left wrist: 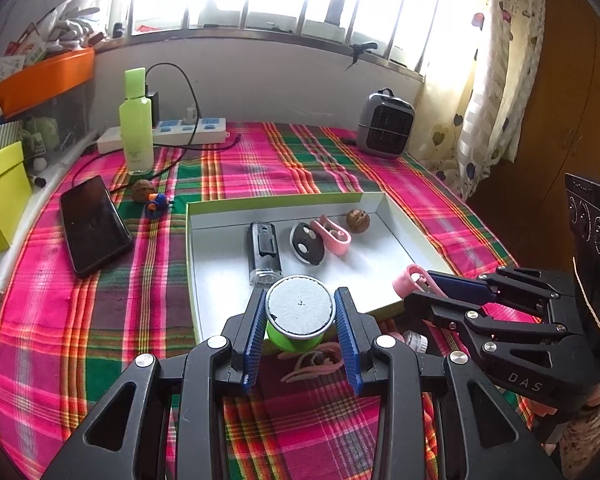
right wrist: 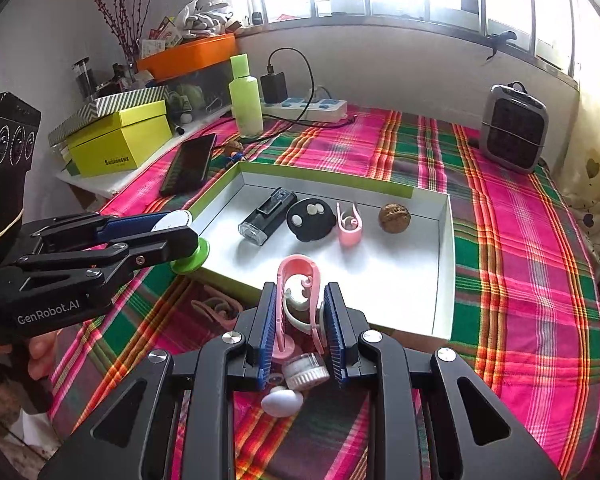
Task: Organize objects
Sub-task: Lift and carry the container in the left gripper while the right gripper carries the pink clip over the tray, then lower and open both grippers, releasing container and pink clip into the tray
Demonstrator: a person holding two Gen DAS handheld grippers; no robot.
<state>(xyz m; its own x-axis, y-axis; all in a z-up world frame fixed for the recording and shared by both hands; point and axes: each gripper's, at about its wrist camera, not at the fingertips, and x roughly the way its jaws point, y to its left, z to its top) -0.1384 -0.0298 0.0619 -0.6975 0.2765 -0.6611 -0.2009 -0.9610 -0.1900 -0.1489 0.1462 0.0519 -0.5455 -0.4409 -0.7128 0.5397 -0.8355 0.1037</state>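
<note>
Over the tray's near edge: both grippers loaded, each clamped on one item.

Left gripper (left wrist: pixel 300 312) is clamped on a green spool (left wrist: pixel 300 320), its grey end face up, held just above the near-left rim of the white tray (left wrist: pixel 396 232). Right gripper (right wrist: pixel 300 320) is clamped on a pink clip (right wrist: pixel 298 280), held over the near rim, right of the left gripper and well apart from it. Tray floor near the grippers is bare; along its far side lie a lighter (left wrist: pixel 263 252), a black disc (left wrist: pixel 307 243), a second pink clip (left wrist: pixel 332 234) and a walnut (left wrist: pixel 357 221). On the plaid cloth (left wrist: pixel 100 320) under the grippers lie a rubber-band cluster (left wrist: pixel 312 362), a white cap (right wrist: pixel 306 370) and a white egg shape (right wrist: pixel 282 400). Phone (left wrist: pixel 94 224) and bottle (left wrist: pixel 136 120) stand far left, clear of the tray.
</note>
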